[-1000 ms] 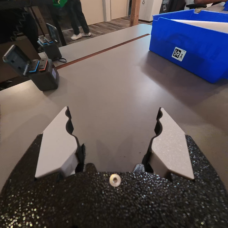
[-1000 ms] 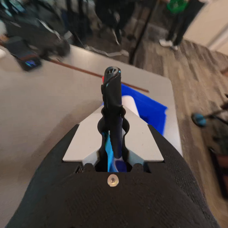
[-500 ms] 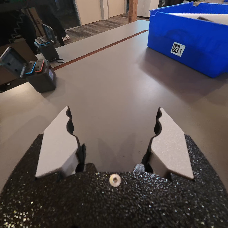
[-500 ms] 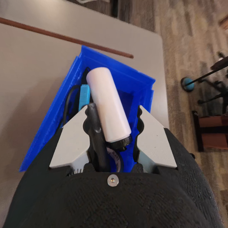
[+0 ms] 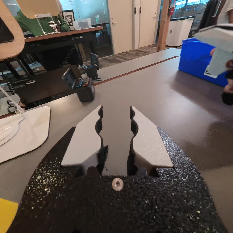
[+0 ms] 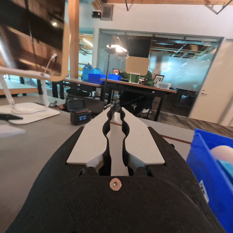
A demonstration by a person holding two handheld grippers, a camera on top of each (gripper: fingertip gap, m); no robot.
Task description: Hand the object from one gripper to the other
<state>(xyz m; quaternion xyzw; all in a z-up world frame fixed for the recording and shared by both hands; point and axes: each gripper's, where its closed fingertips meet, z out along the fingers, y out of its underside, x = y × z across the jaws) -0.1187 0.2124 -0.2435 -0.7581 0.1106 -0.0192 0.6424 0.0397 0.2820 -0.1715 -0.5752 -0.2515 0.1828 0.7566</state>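
Note:
My left gripper [image 5: 116, 107] hovers low over the grey table [image 5: 138, 95], jaws partly open with nothing between them. My right gripper [image 6: 116, 109] is nearly shut, with only a narrow slit between the pads, and it is empty. It also shows blurred at the far right of the left wrist view [image 5: 219, 50], in front of the blue bin [image 5: 194, 56]. The bin [image 6: 206, 170] is at my right gripper's right side, with a white rounded object [image 6: 223, 155] inside. The black pen-like object held earlier is not in view.
A black charger box [image 5: 85, 92] [image 6: 80, 117] stands on the table ahead. A white lamp base [image 5: 25, 132] [image 6: 29, 113] lies at the left. A yellow thing [image 5: 6, 214] is at the lower left corner. A person sits at a far desk [image 6: 137, 78]. Left tips to right tips: about 20 centimetres. To the yellow thing [image 5: 6, 214]: left tips about 20 centimetres, right tips about 40 centimetres.
My right gripper opened over the blue bin, let go of the black object, then swung up level and closed to a slit. My left gripper tilted up and narrowed its jaws.

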